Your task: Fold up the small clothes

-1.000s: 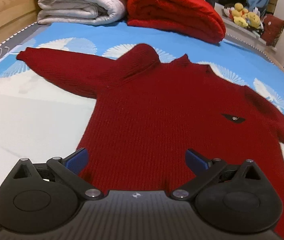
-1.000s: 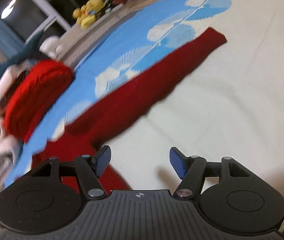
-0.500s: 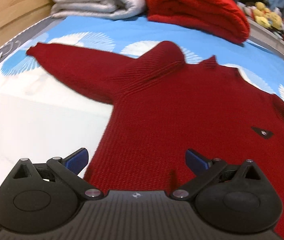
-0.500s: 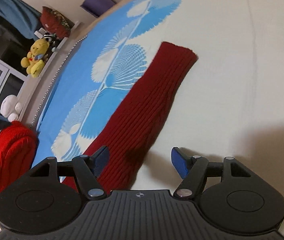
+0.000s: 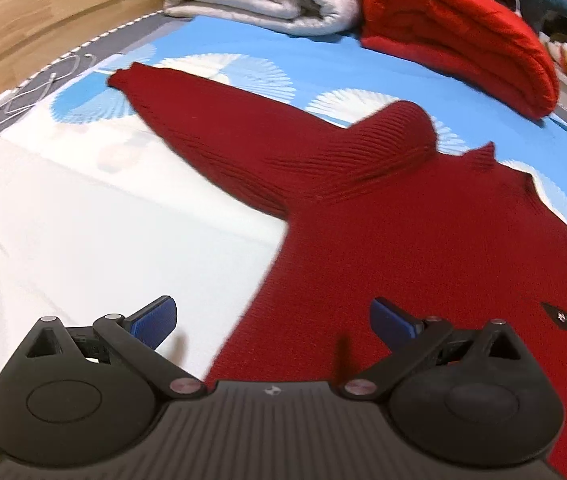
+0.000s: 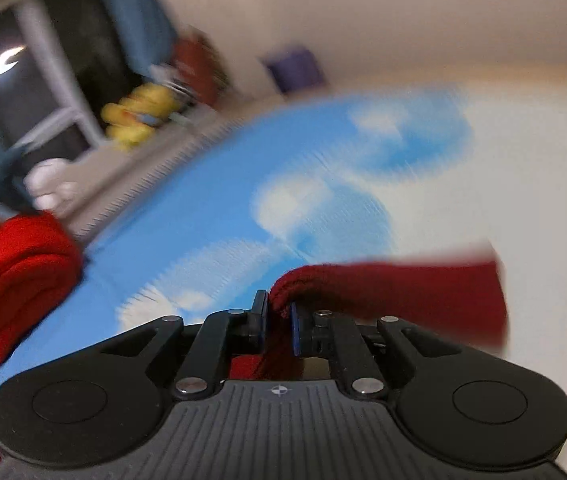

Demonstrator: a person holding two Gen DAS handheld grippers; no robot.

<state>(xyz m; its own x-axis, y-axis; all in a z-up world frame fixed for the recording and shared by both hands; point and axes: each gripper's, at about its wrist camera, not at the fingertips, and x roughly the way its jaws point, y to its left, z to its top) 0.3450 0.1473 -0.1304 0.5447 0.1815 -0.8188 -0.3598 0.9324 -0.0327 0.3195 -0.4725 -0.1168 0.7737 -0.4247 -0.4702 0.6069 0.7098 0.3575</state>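
Half a second ago my right gripper [image 6: 279,326] straddled the sleeve [image 6: 395,300] with jaws wide; now they're closing, pinching sleeve knit. Left gripper [image 5: 271,320] wide open, empty, over the sweater [image 5: 423,248] hem edge. Sweater flat on the bed [image 5: 83,240]. Sleeve fold-in looks next.

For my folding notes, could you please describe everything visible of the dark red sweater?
The dark red sweater is a ribbed knit with a high collar and a small dark chest badge. It lies flat, front up, on the blue-and-white bed cover, one sleeve stretched out. The right gripper is closing on the other sleeve. The left gripper hovers open over its side edge.
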